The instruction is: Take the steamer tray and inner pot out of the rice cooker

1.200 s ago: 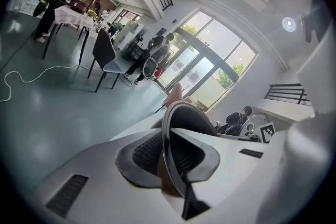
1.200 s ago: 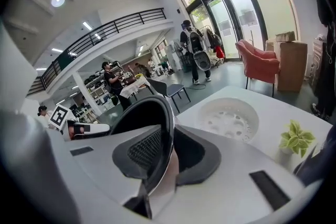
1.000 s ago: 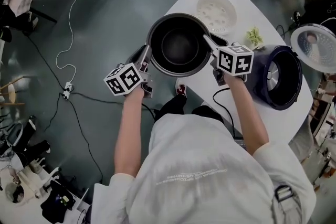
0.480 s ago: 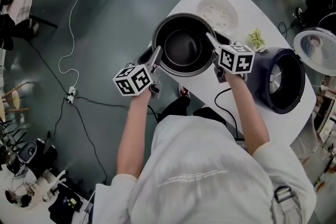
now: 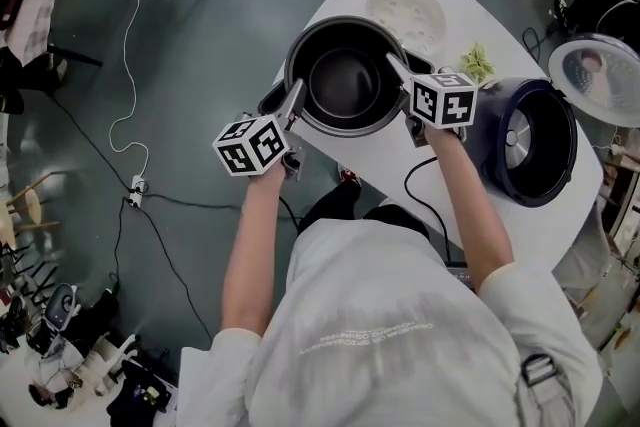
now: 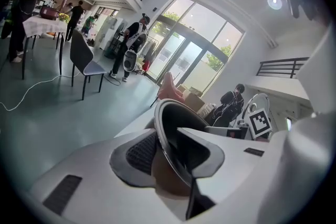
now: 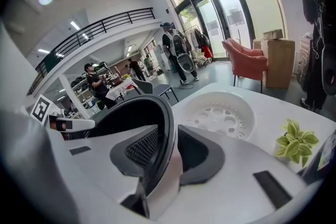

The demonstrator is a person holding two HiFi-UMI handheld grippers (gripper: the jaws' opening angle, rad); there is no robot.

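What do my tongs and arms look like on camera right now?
The left tongs and right tongs are white plastic with dark ribbed pads; each carries a white cube printed with black square markers. No cables on them. The person wears a light short-sleeved T-shirt. The left tongs are opening, the inner pot's rim between them.

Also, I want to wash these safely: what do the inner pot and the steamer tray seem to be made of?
Inner pot: looks like metal, with a dark, matte, probably nonstick coating inside. The signs are a thin bright rim and a pale, shiny outer wall.
Steamer tray: probably plastic. It is white, opaque and matte, with moulded round holes.
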